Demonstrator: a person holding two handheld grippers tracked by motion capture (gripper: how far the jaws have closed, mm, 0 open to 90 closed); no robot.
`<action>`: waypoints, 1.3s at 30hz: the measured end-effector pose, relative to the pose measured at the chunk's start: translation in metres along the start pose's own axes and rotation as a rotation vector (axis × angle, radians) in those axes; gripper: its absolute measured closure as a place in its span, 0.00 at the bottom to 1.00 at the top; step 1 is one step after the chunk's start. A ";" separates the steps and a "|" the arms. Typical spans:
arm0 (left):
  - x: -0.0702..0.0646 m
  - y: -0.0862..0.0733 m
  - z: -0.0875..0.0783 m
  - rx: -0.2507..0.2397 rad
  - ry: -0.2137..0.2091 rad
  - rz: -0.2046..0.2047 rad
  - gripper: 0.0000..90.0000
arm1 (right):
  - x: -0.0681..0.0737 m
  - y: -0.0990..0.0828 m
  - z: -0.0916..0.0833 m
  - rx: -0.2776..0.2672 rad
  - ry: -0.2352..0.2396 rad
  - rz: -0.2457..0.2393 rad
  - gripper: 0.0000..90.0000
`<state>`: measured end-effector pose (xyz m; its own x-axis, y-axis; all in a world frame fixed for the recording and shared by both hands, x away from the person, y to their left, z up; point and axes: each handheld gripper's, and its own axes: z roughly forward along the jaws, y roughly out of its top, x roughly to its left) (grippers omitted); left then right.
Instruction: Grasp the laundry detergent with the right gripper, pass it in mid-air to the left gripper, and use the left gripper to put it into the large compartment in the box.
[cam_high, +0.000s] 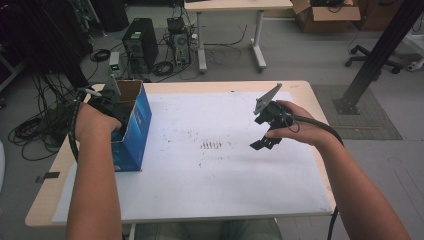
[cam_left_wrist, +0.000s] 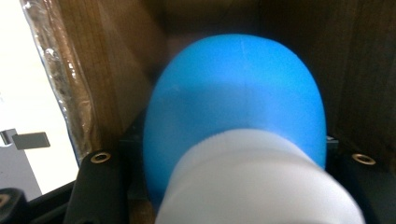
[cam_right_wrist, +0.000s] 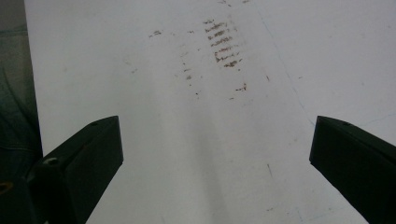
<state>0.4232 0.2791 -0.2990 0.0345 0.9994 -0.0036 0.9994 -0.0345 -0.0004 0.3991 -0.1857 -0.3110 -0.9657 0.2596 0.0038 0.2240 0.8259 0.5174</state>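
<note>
Box (cam_high: 131, 127) first: the blue carton stands upright at the left edge of your worktop (cam_high: 225, 190), its top flaps open and brown inside. Your left gripper (cam_high: 111, 107) reaches down into that opening from above, your left hand (cam_high: 92, 122) just outside the box's near wall. In the left gripper view a blue-and-white object (cam_left_wrist: 233, 126), rounded at the blue end and white at the near end, sits between the two black jaws deep within the brown cardboard walls. The jaws are nearly closed on it, one at each side of it, so you have it clamped inside the box.

Moving right, the white sheet on the worktop bears a patch of brown smudges (cam_high: 211, 145) near its middle.

Farther right, your right gripper (cam_high: 264, 142) hangs above the sheet, well apart from the box, tilted downward. In the right gripper view its jaws stand wide apart with bare white sheet and the smudges between them, holding nothing.
</note>
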 end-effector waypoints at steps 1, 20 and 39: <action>0.000 0.000 0.000 -0.001 -0.002 -0.001 0.41 | 0.000 0.000 0.000 0.000 0.000 -0.001 0.03; -0.005 -0.001 -0.012 -0.018 -0.002 -0.008 0.33 | 0.002 -0.001 -0.002 -0.011 -0.002 -0.004 0.03; -0.006 -0.009 -0.034 -0.032 0.015 -0.013 0.19 | 0.004 0.004 -0.005 -0.016 -0.004 -0.017 0.03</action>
<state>0.4142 0.2737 -0.2645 0.0212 0.9997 0.0116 0.9993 -0.0216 0.0316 0.3955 -0.1841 -0.3051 -0.9689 0.2472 -0.0087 0.2050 0.8221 0.5312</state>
